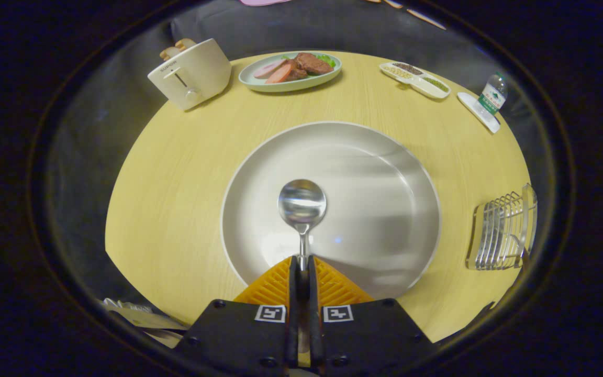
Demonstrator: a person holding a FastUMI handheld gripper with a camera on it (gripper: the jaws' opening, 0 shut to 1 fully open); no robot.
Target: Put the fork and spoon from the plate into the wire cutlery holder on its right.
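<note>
Polished steel catches the light where the spoon juts out ahead of the gripper. Both fingers are pressed together on the spoon's thin handle, so the tool is clamped on it, with the handle running back between them and the bowl pointing forward. The bowl of the spoon shows over the middle of the large white plate; whether it touches the plate or hangs above it cannot be told.

The plate lies on a round, pale wooden table, towards the table's near edge. To the plate's right, close to the right edge of the table, stands the wire cutlery holder, a silver rack of thin bars. Something slim shows among its bars, too small to name.

Along the far edge of the table several other things are set apart from the plate. At the far left stands a cream toaster with slices of bread sticking out of its top. Beside it, at the far middle, is a pale green dish of food with brown and pink pieces and a bit of green leaf. Further right lies a divided white tray holding small grains or seeds in separate compartments. At the far right edge a small plastic bottle with a green label stands on a narrow white coaster.
</note>
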